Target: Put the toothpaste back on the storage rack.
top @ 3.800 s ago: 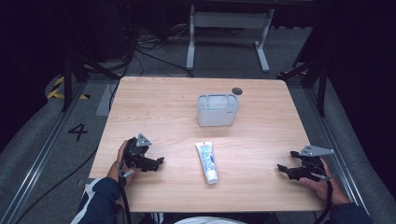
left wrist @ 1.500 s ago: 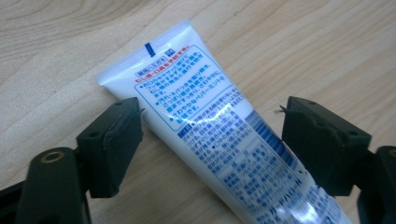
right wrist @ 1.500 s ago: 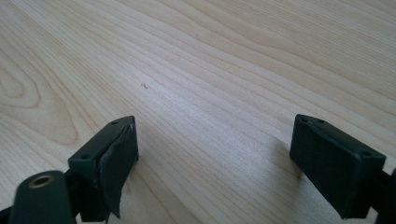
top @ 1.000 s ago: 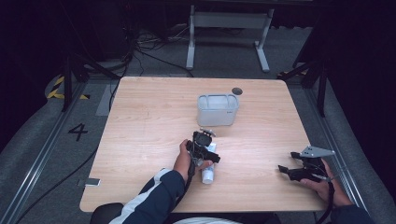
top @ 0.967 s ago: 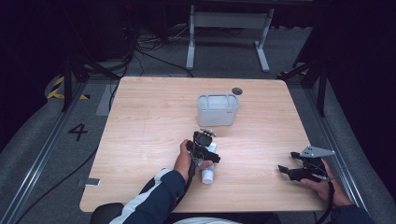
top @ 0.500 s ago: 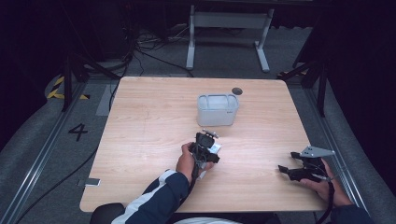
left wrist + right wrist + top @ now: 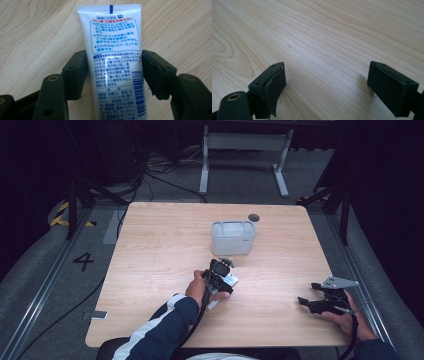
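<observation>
A white toothpaste tube (image 7: 115, 62) with blue print lies flat on the wooden table (image 7: 160, 245), its crimped end pointing away in the left gripper view. My left gripper (image 7: 114, 60) has one jaw against each long side of the tube, shut on it. From above, the left gripper (image 7: 220, 279) sits near the table's middle front, over the tube (image 7: 231, 280), which pokes out beside it. My right gripper (image 7: 306, 302) rests at the front right corner, open, with bare wood between its jaws (image 7: 327, 75).
A translucent grey plastic container (image 7: 233, 238) stands just beyond the left gripper, towards the table's back. A small dark round disc (image 7: 254, 217) lies behind it near the far edge. Table legs and cables are on the floor beyond.
The left gripper came from the front left to the tube, and over the last second its jaws settled against the tube's sides. The right gripper has stayed put.
</observation>
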A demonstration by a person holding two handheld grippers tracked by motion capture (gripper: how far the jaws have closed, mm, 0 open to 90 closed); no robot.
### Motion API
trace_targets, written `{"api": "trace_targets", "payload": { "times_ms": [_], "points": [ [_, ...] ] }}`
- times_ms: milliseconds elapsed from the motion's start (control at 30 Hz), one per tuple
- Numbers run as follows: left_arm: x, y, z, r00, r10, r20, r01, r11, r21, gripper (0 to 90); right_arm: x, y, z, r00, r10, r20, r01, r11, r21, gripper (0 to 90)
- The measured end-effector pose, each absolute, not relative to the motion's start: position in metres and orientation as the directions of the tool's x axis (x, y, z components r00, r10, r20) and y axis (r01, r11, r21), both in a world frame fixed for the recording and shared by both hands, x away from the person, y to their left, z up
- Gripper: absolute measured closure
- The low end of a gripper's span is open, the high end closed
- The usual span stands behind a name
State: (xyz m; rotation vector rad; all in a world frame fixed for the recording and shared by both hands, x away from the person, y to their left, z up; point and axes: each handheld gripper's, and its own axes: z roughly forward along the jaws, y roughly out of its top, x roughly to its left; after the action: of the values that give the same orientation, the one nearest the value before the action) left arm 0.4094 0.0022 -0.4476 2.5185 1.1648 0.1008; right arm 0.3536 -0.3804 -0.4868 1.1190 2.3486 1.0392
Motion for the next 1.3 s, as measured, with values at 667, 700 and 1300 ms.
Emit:
{"api": "trace_targets", "payload": {
  "times_ms": [667, 700, 1300],
  "points": [
    [0.413, 0.001, -0.442, 0.769, 0.635, -0.073, 0.622, -0.716, 0.318, 52.3, 0.354, -0.38, -0.487, -0.633, 0.774, 0.008, 0.527, 0.423, 0.738, 15.6],
    [0.413, 0.001, -0.441, 0.772, 0.632, -0.068, 0.617, -0.72, 0.318, 53.9, 0.354, -0.38, -0.487, -0.633, 0.774, 0.008, 0.527, 0.423, 0.737, 15.6],
    [0.402, 0.011, -0.432, 0.823, 0.567, -0.012, 0.527, -0.757, 0.387, 64.9, 0.354, -0.38, -0.487, -0.633, 0.774, 0.009, 0.527, 0.422, 0.738, 15.6]
  ]
}}
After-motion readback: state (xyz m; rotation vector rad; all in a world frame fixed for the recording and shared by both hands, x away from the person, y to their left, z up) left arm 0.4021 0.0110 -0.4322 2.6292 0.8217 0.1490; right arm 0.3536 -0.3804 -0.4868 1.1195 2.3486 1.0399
